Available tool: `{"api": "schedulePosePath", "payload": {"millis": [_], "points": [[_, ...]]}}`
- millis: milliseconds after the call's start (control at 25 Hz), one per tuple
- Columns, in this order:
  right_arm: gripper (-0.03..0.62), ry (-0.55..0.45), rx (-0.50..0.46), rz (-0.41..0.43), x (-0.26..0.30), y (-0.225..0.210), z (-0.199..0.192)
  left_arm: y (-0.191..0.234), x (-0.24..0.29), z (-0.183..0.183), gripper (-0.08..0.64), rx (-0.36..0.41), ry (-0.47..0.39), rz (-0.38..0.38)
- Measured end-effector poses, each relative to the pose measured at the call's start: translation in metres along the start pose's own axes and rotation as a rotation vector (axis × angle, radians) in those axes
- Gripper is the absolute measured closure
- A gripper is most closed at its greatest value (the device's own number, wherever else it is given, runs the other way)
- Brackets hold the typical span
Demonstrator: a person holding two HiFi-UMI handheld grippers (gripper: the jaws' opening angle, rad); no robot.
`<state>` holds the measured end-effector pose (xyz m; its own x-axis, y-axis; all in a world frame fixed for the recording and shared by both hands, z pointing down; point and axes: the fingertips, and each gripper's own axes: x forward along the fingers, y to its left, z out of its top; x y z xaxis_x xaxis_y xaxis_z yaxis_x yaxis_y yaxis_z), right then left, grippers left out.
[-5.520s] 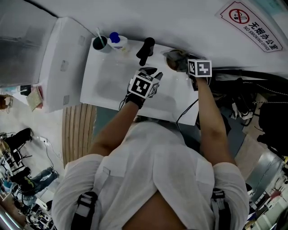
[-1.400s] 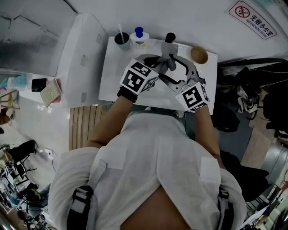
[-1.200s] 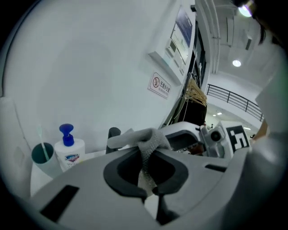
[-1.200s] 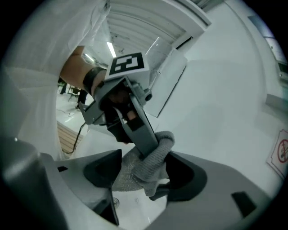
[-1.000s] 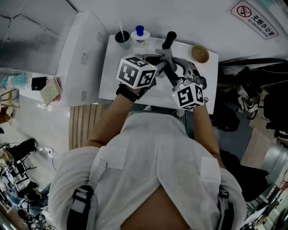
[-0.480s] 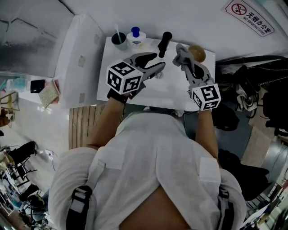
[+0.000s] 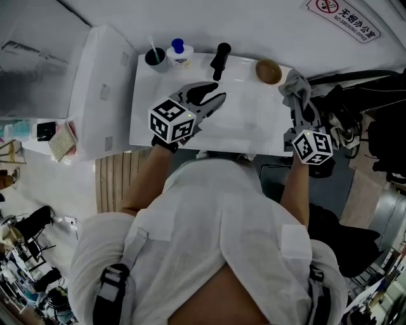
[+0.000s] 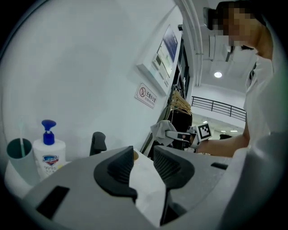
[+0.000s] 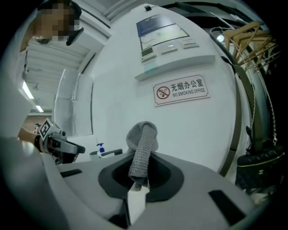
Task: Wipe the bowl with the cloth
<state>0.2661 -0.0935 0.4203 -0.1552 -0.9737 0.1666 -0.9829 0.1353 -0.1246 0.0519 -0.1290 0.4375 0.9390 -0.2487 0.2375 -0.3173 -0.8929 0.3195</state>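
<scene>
Cloth [image 7: 293, 84] has now swung right of the bowl [image 7: 268, 71], right tool [image 7: 297, 101] just clamped shut on it. Left tool [image 7: 219, 92] is empty, jaws apart but narrowing. I'd steady the bowl first imo.

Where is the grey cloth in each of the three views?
Head view: cloth upper right, at the table's right end.
Left gripper view: cloth near centre, far off.
Right gripper view: cloth at centre, pinched between the jaws.
Shared landmark: the no-smoking sign.

Right tool [image 7: 298, 105] just closed on cloth [image 7: 293, 84], swung it right past bowl [image 7: 268, 71].
</scene>
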Motion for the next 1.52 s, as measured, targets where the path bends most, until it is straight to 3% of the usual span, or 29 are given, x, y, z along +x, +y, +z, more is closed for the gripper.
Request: {"api": "schedulePosePath", "payload": {"millis": [200,320,600,800,1120,1520], "points": [[0.549,-0.017,-0.004,-0.002,-0.006,-0.024,0.008,-0.013,0.042,0.005,0.463,-0.019,-0.033,-0.022],[0.549,-0.038,-0.012,0.023,-0.006,-0.041,0.017,-0.012,0.059,0.025,0.476,0.003,-0.097,0.019],[0.551,-0.039,-0.082,0.1,-0.003,-0.08,0.038,0.022,0.046,0.072,0.511,0.093,-0.311,0.345],[0.554,-0.038,-0.136,0.156,0.003,-0.099,0.047,0.035,0.029,0.08,0.523,0.075,-0.381,0.504],[0.554,-0.039,-0.164,0.225,0.012,-0.113,0.05,0.023,0.043,0.069,0.523,0.044,-0.391,0.537],[0.554,-0.048,-0.205,0.238,0.011,-0.119,0.056,0.02,0.052,0.065,0.523,0.037,-0.382,0.548]]}}
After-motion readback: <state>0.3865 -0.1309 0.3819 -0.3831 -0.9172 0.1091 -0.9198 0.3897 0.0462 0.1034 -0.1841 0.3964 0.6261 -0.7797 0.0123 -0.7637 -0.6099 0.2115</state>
